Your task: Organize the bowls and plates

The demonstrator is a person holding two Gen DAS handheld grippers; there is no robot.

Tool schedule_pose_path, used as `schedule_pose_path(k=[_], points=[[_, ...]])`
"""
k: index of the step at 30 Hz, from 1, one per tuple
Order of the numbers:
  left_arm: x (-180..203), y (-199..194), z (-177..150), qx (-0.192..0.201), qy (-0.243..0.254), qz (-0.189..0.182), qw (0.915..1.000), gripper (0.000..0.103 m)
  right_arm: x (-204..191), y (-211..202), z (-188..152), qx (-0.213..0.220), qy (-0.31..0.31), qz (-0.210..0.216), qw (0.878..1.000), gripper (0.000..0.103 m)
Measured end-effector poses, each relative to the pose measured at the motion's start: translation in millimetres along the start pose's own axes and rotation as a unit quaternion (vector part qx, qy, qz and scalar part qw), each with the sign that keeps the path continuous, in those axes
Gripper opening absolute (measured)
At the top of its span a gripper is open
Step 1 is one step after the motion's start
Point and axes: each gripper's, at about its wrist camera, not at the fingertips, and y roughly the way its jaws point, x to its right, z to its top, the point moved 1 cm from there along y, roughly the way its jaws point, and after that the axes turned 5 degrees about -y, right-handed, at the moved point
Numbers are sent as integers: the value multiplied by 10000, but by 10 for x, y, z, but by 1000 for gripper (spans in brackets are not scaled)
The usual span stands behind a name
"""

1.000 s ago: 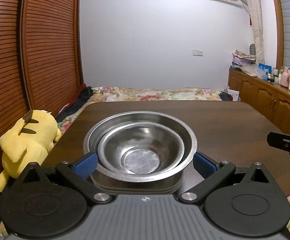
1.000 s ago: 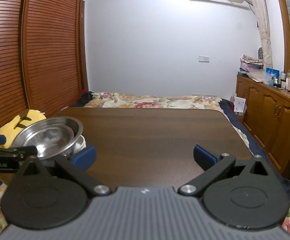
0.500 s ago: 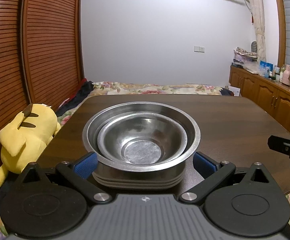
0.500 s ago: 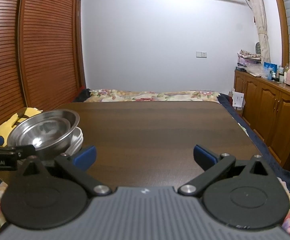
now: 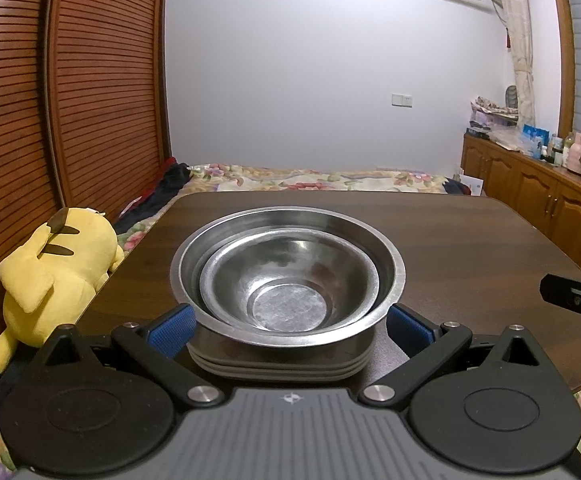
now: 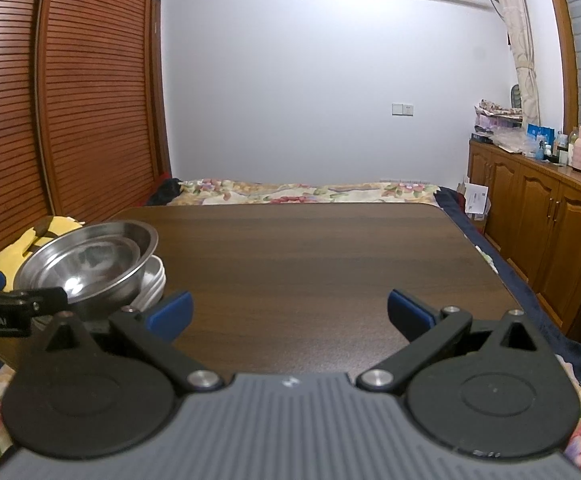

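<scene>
stack: small steel bowl nested in big steel bowl on grey plates, low centre, near worktop edge | change: view has eased back a bit | left claw wide open astride stack, right claw open, empty | looks basically done

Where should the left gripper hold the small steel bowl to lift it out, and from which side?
Pinch the small steel bowl by its near rim, one finger inside, from above; the large steel bowl hides its outer wall.
</scene>
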Motion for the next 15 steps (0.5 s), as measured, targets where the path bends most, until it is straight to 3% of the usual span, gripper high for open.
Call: schedule_pose_path(k=[15], points=[[-1,0,0,-8,6,-9,10000,103,18,13,7,-16,38,-17,10000,103]])
